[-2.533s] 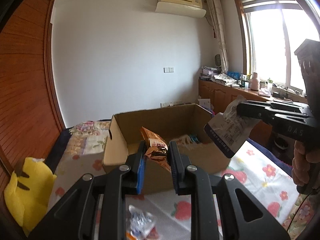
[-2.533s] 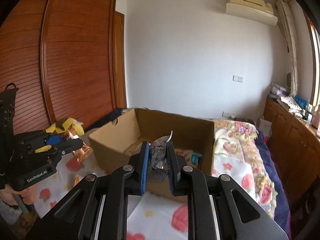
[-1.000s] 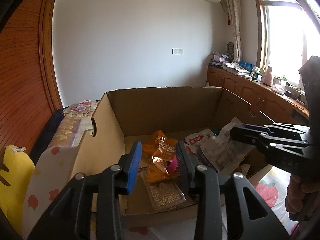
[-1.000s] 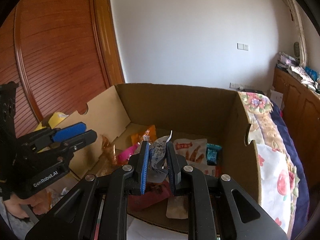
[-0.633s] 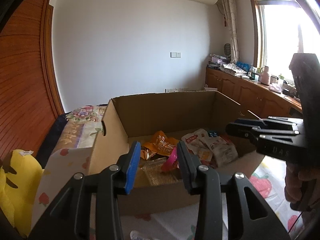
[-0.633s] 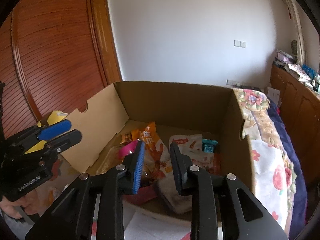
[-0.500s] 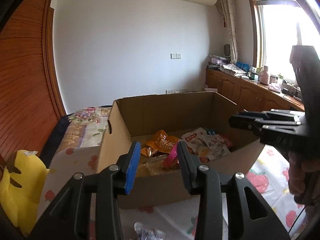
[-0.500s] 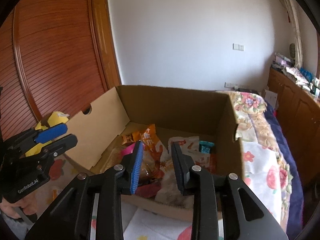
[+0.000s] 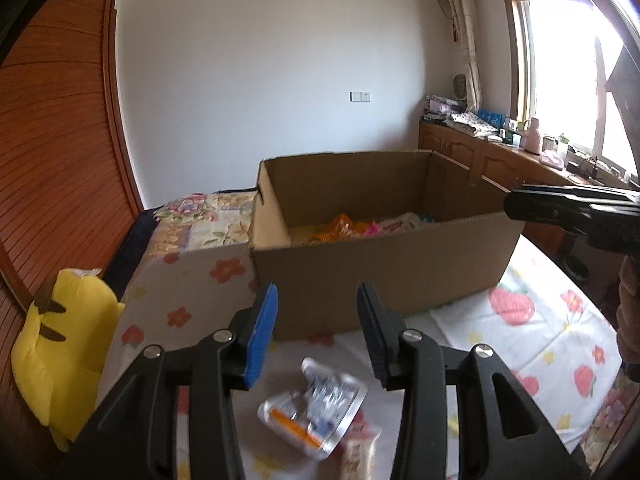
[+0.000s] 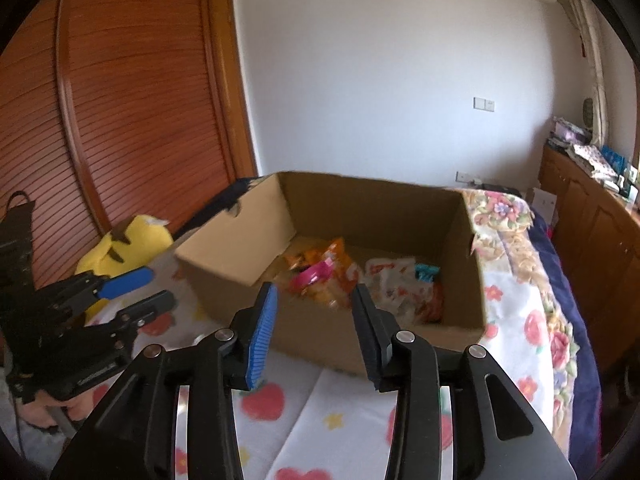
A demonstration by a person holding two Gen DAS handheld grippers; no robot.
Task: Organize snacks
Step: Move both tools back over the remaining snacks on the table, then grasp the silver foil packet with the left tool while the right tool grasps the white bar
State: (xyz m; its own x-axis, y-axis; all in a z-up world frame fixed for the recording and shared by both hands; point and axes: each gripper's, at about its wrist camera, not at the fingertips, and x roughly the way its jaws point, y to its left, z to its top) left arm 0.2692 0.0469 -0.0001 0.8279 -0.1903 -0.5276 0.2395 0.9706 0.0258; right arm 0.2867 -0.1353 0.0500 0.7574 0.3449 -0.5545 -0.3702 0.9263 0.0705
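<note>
We're working on a bed (image 9: 532, 332) with a flowery sheet, and the big thing here is the cardboard box (image 9: 384, 264) sitting on it. Most of the snacks are already in there: an orange bag (image 10: 332, 256), something pink (image 10: 316, 274), a white packet (image 10: 386, 276) and a small teal one (image 10: 427, 272), all heaped on the box floor.

What's left, as far as we can see, is a silvery packet (image 9: 316, 404) lying on the sheet just in front of the box, right below our left gripper (image 9: 317, 320). There looks to be another wrapper (image 9: 358, 454) beside it, but it's blurry so don't quote us.

Both grippers are empty. The left one's jaws have just been opening, nothing between them. Same with our right gripper (image 10: 314, 322), jaws parted and just been opening, hanging in front of the box with nothing held.

So we'd say mostly done, a couple of stragglers to grab.
</note>
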